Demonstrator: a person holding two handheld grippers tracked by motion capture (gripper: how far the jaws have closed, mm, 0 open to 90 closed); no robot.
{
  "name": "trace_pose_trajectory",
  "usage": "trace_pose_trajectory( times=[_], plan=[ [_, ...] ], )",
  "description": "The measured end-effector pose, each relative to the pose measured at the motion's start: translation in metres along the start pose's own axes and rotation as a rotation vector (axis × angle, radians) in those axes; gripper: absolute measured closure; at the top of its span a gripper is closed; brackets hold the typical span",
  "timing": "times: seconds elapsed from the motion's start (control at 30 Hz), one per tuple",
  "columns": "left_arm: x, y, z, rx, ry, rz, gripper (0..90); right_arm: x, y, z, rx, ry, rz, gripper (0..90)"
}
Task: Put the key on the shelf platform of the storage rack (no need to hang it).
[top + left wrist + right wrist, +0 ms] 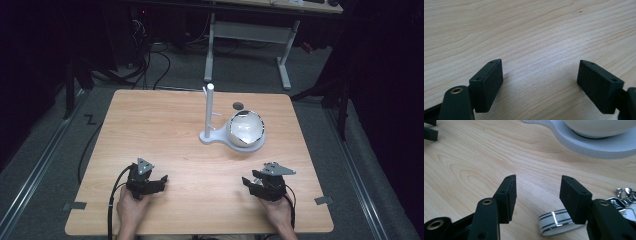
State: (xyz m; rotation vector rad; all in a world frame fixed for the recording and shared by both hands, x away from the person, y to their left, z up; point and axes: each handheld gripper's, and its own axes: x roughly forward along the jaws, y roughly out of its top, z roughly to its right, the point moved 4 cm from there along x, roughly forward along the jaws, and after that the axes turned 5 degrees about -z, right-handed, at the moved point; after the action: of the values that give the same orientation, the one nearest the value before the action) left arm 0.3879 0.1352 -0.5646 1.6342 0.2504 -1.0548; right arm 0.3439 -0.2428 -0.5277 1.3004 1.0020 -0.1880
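A white stand [218,135] sits right of the table's middle, with an upright post [209,107] and a flat base that holds a glossy white bowl [245,128]. In the right gripper view the base [599,146] and the bowl [599,126] lie ahead. My right gripper [538,180] is open just above the wood, and a white bangle with silver stripes [555,222] lies under its right jaw. A shiny metal piece [625,195] lies beside it. My left gripper [540,63] is open over bare wood. Both grippers [159,181] [248,182] rest near the front edge.
The light wooden table [165,125] has free room on its left half and middle. A small dark hole [238,105] sits behind the bowl. The left gripper's jaw tips [430,131] show at the top left of the right gripper view. Desk legs and cables stand beyond the table.
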Motion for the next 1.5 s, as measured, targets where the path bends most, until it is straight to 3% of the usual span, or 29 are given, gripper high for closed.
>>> trace_pose_trajectory(
  times=[0.87,1.5],
  plan=[
    [0.000,0.000,0.000,0.000,0.000,-0.001,21.2,-0.029,-0.013,0.039,0.062,-0.114,0.022,47.6],
    [0.000,0.000,0.000,0.000,0.000,0.000,21.2,-0.028,-0.028,0.063,0.111,-0.166,-0.022,46.1]
  ],
)
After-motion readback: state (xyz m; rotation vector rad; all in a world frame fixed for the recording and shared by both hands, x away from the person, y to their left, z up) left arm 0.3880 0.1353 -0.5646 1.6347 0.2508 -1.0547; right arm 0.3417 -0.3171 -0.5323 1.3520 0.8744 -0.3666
